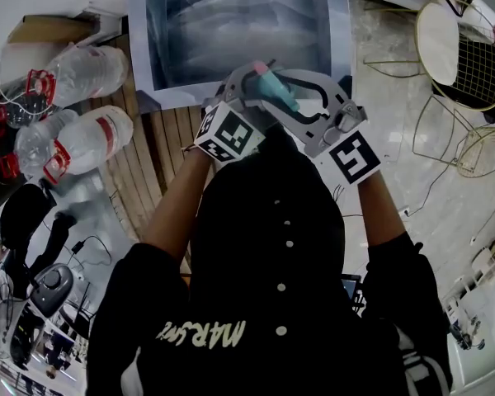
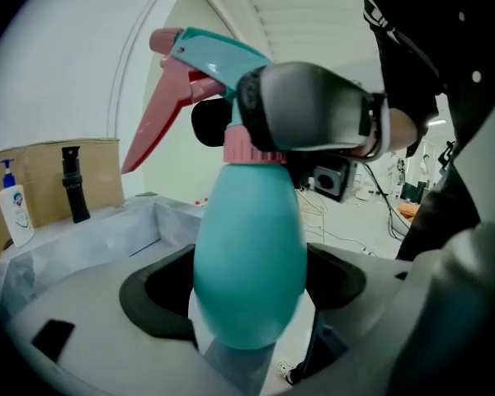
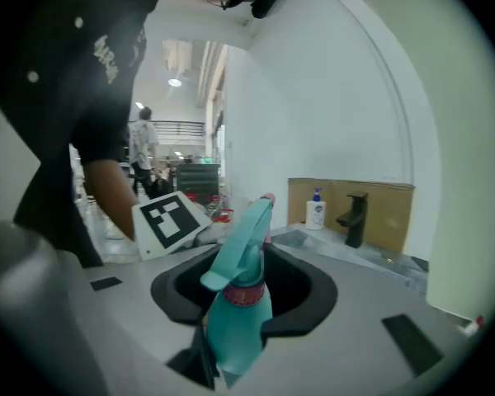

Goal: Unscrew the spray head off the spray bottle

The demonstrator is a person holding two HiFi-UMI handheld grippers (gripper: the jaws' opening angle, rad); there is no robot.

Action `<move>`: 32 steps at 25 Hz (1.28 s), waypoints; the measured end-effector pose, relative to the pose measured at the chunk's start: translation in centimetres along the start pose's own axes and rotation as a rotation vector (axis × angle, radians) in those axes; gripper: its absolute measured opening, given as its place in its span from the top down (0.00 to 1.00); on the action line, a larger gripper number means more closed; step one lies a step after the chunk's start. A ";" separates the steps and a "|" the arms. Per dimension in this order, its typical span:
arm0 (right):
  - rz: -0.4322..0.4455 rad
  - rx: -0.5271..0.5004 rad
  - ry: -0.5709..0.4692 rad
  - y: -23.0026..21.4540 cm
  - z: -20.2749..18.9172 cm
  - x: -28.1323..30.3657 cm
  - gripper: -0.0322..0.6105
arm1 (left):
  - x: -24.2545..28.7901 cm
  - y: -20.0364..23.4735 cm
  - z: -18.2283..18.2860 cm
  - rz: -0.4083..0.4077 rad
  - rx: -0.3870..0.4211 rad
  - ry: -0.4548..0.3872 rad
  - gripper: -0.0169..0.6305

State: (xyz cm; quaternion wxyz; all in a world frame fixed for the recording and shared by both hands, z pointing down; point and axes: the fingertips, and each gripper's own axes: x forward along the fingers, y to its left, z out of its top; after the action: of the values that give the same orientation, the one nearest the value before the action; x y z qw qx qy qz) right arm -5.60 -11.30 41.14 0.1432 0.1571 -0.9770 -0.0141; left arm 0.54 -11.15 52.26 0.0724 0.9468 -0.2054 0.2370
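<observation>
Spray bottle (image 1: 278, 91) over slatted wooden table (image 1: 158, 153)

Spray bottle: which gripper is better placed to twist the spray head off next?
Likely right: the right gripper sits at the pink collar below the spray head, while the left gripper clamps the spray bottle.

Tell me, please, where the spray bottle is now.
Head view, top centre: the spray bottle is held between both grippers, left gripper clamping its teal body, right gripper at its pink collar.
</observation>
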 end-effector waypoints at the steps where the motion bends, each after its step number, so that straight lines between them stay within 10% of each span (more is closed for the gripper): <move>1: 0.089 -0.018 0.000 0.4 -0.1 -0.2 0.70 | 0.0 -0.2 0.0 -0.017 0.010 -0.001 0.34; 5: 0.318 -0.059 0.035 1.1 -0.7 -0.9 0.70 | 0.2 -0.6 0.2 -0.054 0.030 -0.007 0.34; 11: 0.314 -0.035 0.078 1.3 -1.0 -0.7 0.69 | 0.2 -0.6 0.0 -0.054 0.025 -0.002 0.34; 15: 0.198 0.025 0.108 0.7 -1.4 -2.0 0.53 | 0.2 -0.6 0.0 -0.052 0.022 -0.002 0.34; 22: -0.408 0.304 -0.092 -0.8 1.2 -6.7 0.53 | 0.2 -0.7 0.1 -0.046 0.019 -0.003 0.34; 32: -0.370 0.334 -0.022 3.5 0.0 -4.4 0.63 | 0.0 -0.7 0.1 -0.035 0.019 0.011 0.34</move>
State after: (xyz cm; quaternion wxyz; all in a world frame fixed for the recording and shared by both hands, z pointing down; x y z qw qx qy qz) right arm -2.66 -6.59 40.21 0.0995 0.3545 -0.9219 0.1201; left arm 0.87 -10.52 52.18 0.0686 0.9496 -0.1859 0.2429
